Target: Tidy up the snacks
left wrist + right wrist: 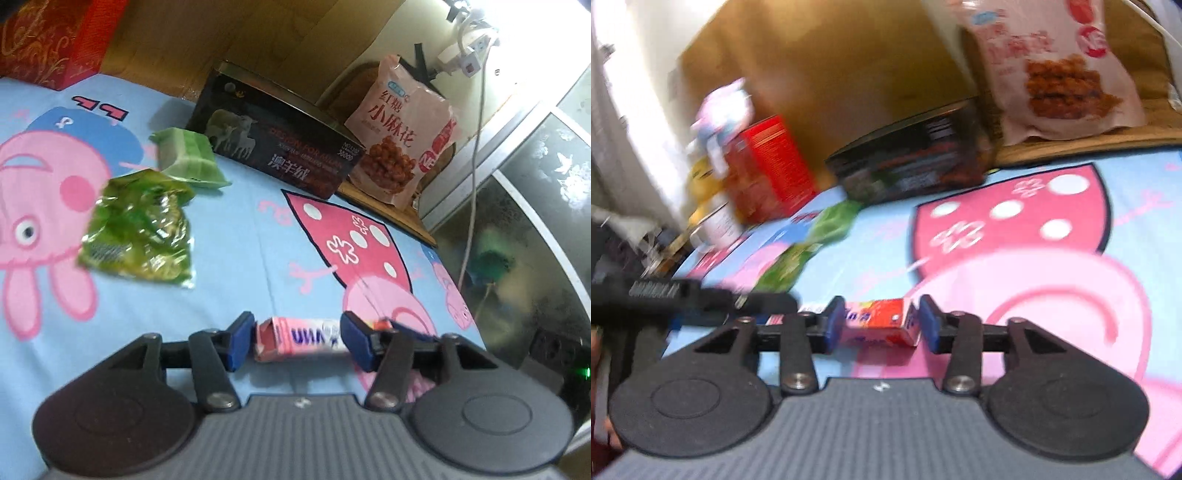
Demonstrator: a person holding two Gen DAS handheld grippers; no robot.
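A small pink and white snack box [299,339] lies on the cartoon sheet between the blue pads of my left gripper [297,341], whose pads touch its two ends. The same box [882,325] sits between the pads of my right gripper [881,325], which closes on its red end. A green crinkled snack bag [140,229] and a pale green packet [188,158] lie to the left. A pink bag of fried twists [402,133] leans at the back right.
A black box [273,144] stands at the far edge of the sheet, also in the right wrist view [908,162]. A red box [768,170] and bottles [716,129] stand at the left. A white cable [476,147] hangs on the right.
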